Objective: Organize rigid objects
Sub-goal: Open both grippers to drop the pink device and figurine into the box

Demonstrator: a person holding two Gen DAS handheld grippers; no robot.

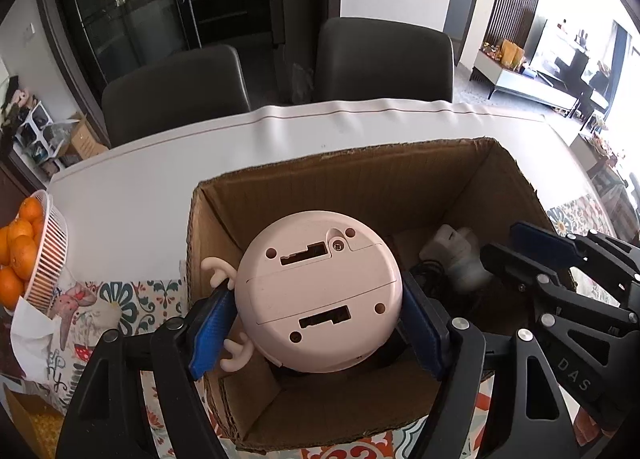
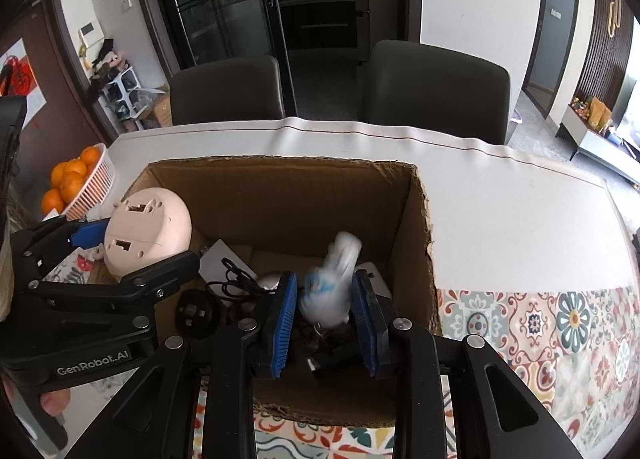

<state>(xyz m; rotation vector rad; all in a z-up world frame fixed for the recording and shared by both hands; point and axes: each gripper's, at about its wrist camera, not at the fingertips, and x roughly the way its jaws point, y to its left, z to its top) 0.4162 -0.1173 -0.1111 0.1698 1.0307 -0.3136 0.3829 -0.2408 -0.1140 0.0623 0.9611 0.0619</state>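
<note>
The left gripper's fingers clamp a pink round gadget, underside up, over the near-left part of the open box. The right gripper's fingers stand apart around a blurred white object inside the box, above dark cables. The box sits on the desk; oranges fill a basket at left.

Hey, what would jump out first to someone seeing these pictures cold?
The pink round gadget, underside toward the camera, clamped in the left gripper over the cardboard box. Next, the blurred white object between the right gripper's fingers, above the clutter in the box. Then the oranges, far left.
</note>
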